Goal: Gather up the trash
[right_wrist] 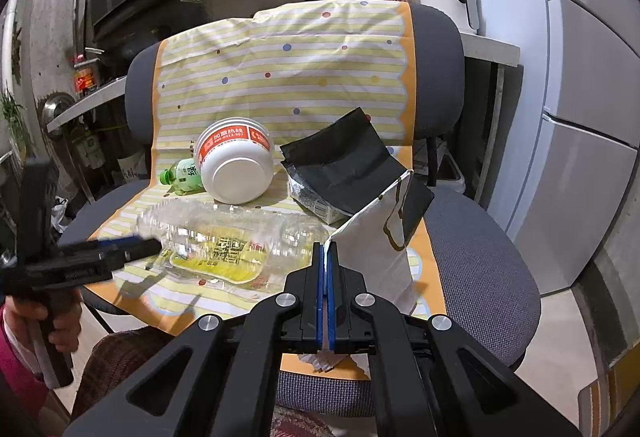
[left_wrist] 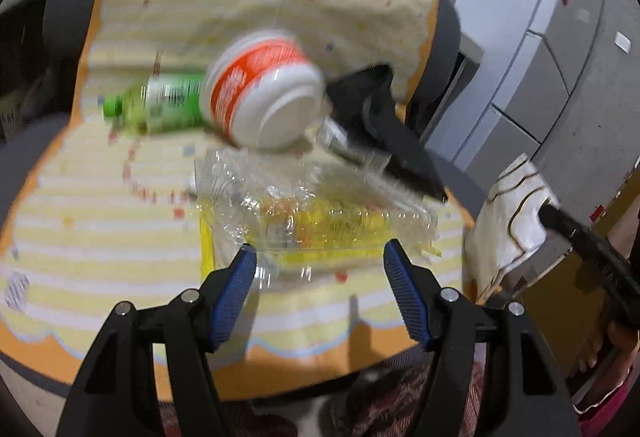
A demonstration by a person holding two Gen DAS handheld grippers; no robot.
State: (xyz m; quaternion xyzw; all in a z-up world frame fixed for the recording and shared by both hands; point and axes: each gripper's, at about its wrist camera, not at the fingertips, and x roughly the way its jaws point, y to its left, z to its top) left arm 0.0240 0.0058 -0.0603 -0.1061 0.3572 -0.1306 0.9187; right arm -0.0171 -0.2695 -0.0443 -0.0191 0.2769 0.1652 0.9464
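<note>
Currently the chair (right_wrist: 480,277) carries a striped cloth (right_wrist: 280,69) with all trash on it: nothing looks collected yet. A crushed clear bottle (right_wrist: 224,237) lies across the seat front; behind it sit a black pouch (right_wrist: 344,165), a white tub (right_wrist: 236,165) on its side, and a green bottle (right_wrist: 182,173). The right gripper (right_wrist: 327,257) is clamped on a white paper bag (right_wrist: 376,249) at the seat's right edge. The left gripper (left_wrist: 320,261) is spread wide, straddling the clear bottle's near side. Open seat room remains at the front corners.
</note>
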